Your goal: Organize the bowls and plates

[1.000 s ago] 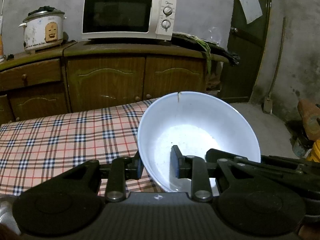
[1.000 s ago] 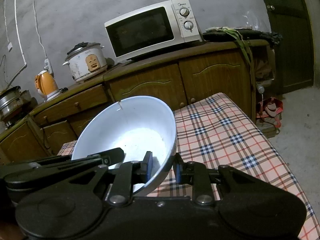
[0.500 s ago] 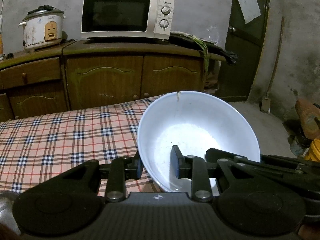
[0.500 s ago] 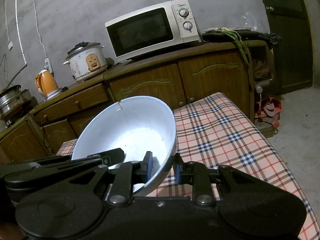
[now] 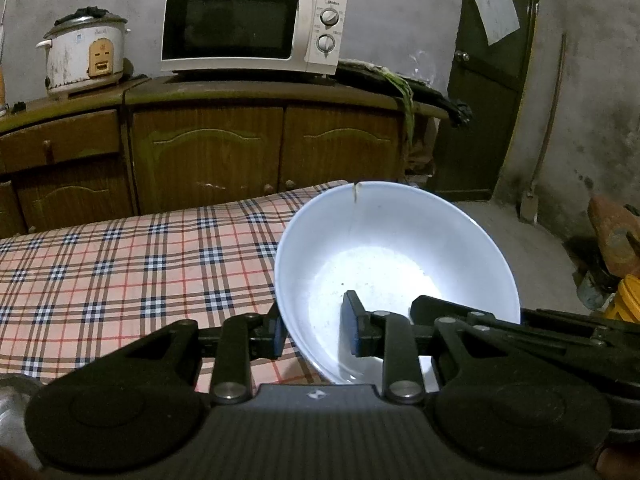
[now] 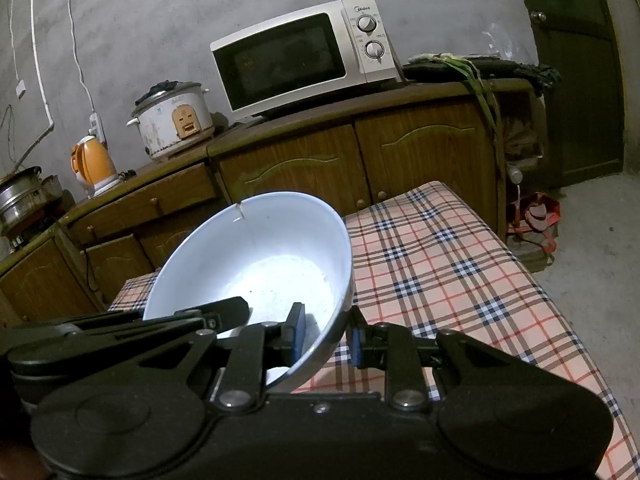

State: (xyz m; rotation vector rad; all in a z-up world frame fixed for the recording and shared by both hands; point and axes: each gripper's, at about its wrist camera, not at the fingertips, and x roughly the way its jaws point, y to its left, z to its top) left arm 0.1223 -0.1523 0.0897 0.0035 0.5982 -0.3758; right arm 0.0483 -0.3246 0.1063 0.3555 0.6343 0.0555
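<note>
A white bowl (image 5: 392, 256) with a chipped, cracked far rim is held in the air above the checked tablecloth (image 5: 120, 264). My left gripper (image 5: 314, 330) is shut on the bowl's left rim, one finger inside and one outside. My right gripper (image 6: 326, 334) is shut on the bowl's right rim in the same way; the bowl (image 6: 256, 264) fills the middle of the right wrist view. Each gripper's arm shows in the other's view. No plates are in view.
A wooden cabinet (image 5: 240, 152) stands behind the table with a microwave (image 5: 248, 26), a rice cooker (image 5: 84, 56) and an orange kettle (image 6: 92, 164) on it. A dark door (image 5: 488, 80) is at the right. The table's right edge (image 6: 532, 276) drops to a concrete floor.
Both grippers and the bowl have shifted slightly; the background has slid a little in both views. The grip on the bowl is unchanged.
</note>
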